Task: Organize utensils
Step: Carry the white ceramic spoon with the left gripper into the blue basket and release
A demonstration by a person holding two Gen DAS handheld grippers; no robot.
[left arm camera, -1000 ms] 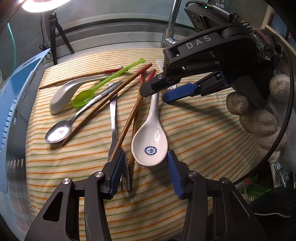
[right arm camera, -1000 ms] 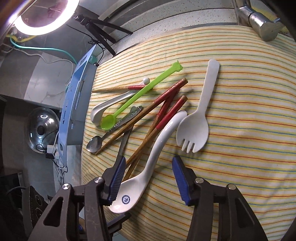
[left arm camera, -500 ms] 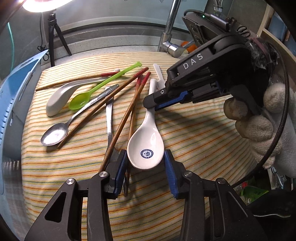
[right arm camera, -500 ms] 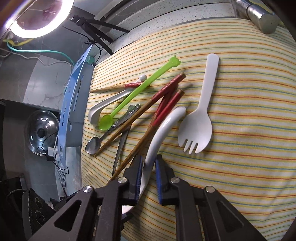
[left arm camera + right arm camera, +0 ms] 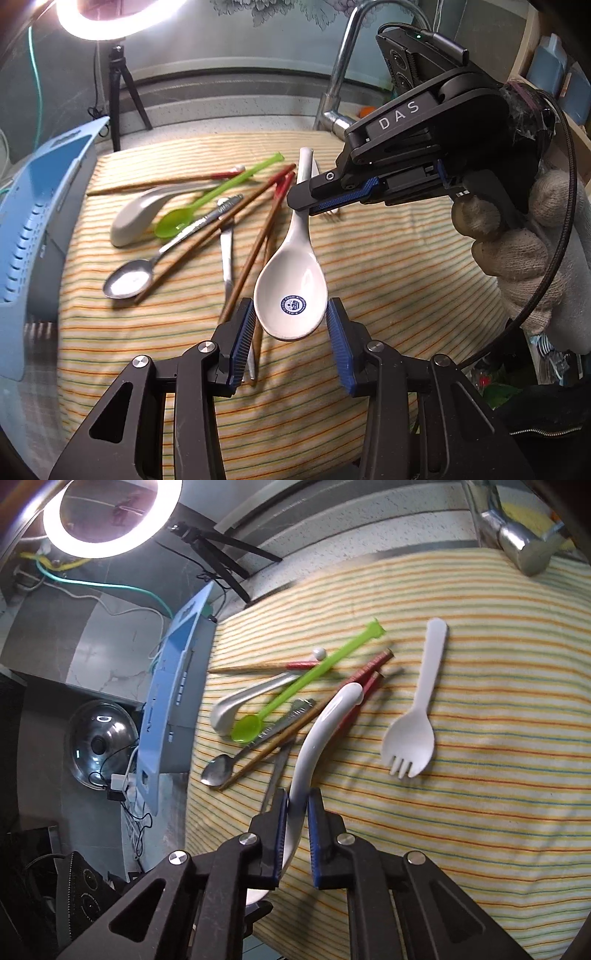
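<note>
My right hand-held gripper (image 5: pixel 295 830) pinches the white spoon (image 5: pixel 291 291) by its thin, curved, glossy handle, so the heavy bowl may pivot or slide out and drop onto the chopsticks (image 5: pixel 258 236) and fork (image 5: pixel 227 254) heaped on the striped cloth (image 5: pixel 388 266). My left hand-held gripper (image 5: pixel 290 343) is half spread, its pads flanking the bowl at the near edge of the pile; I cannot tell if they touch it. If they close unevenly, they could knock the spoon askew.
</note>
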